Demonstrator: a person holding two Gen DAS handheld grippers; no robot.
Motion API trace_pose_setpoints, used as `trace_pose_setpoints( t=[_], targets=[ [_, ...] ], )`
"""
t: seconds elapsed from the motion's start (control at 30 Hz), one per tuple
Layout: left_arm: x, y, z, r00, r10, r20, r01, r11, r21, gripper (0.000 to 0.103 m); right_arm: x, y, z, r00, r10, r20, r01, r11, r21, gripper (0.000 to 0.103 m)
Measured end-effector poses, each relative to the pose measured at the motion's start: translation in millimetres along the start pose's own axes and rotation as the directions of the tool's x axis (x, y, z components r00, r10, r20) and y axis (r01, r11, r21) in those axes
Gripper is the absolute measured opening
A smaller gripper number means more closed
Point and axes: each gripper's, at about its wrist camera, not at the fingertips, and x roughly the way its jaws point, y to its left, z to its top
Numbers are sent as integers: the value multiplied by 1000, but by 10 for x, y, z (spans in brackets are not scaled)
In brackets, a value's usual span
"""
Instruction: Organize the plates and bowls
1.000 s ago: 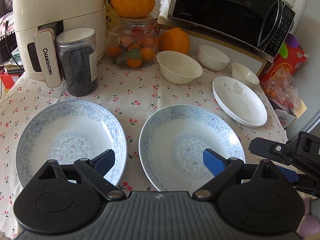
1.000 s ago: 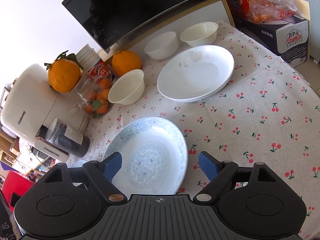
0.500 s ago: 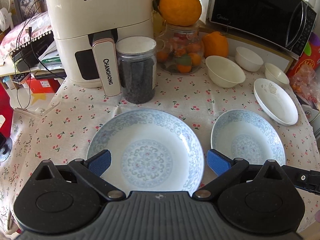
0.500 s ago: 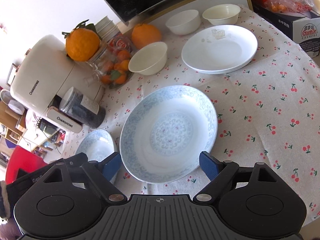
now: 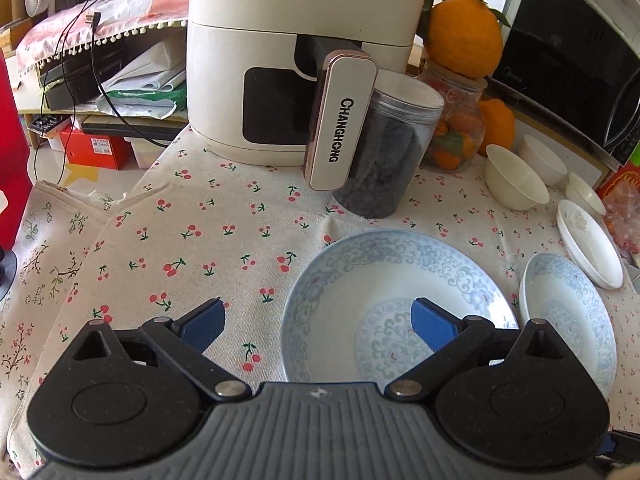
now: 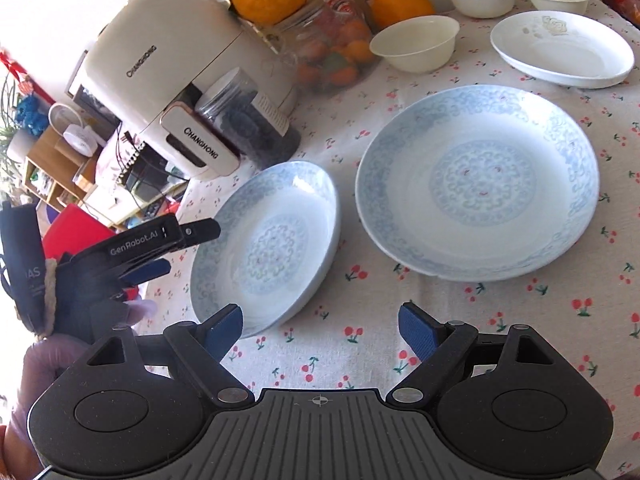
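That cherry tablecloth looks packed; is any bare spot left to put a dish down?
Yes: the cloth left of the nearer blue plate, in front of the air fryer, is bare. So is the strip nearest the right gripper. The back is crowded with bowls, jars and oranges.

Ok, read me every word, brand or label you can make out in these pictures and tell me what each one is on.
"CHANGHONG": handle of the white air fryer, reading downwards.
"CHANGHONG": upper body of the same fryer, seen from the right wrist; cut off at the top edge in the left wrist view.
"GenRobot.AI": black body of the left gripper.
"Midea": black microwave door, faint.
White label on the clear plastic jar of dark contents: too small to read.
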Motion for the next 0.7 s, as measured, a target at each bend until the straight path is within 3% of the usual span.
trace_pose_setpoints(
  t=[0.23, 0.37, 0.6, 0.7],
  targets=[
    [124, 130, -19, 998, -58, -29, 57, 997, -48, 85, 192, 131, -134, 998, 13, 59, -12, 1000, -21, 87],
    [213, 205, -34, 995, -80, -60, 74, 993, -94, 65, 299, 126, -119, 996, -2, 95, 2, 1000, 1, 87],
    [257, 233, -30, 993, -99, -63, 91, 989, -119, 43, 407, 180, -98, 992, -5, 124, 5, 1000, 1, 86],
    [260, 234, -35, 992, -111, -65, 103, 987, -121, 32, 443, 206, -99, 992, -13, 129, 14, 1000, -11, 79]
  ],
)
